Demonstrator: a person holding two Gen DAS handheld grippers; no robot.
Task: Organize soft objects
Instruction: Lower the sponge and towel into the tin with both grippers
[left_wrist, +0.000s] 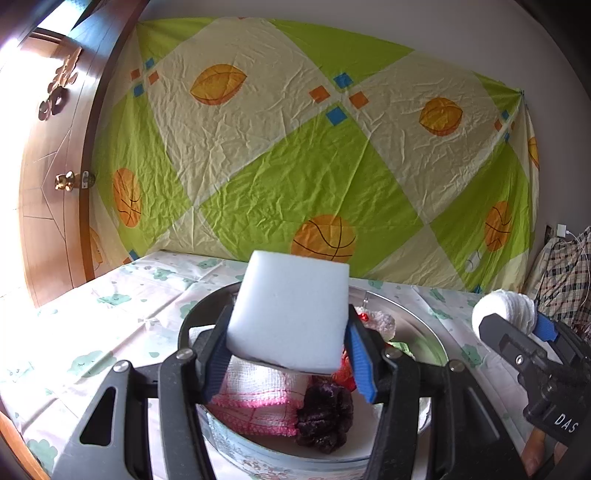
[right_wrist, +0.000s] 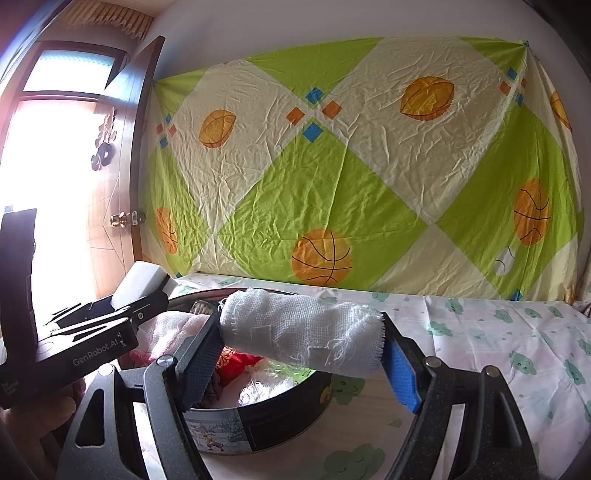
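Sponge (left_wrist: 290, 314) at frame centre, over the round tin (left_wrist: 417, 314): I'm pinching it in my left gripper (left_wrist: 291, 354); my right gripper (right_wrist: 299, 350) is clamping the gauze roll (right_wrist: 301, 326). Next I'm judging both need lowering, then releasing.

Soft items: 2 held above the round tin (left_wrist: 280, 461).
You hold a white foam block (left_wrist: 291, 314) tilted over it and a rolled white gauze cloth (right_wrist: 303, 328) crosswise; inside lie a pink-edged towel (left_wrist: 258, 398) and dark scrunchie (left_wrist: 325, 413).
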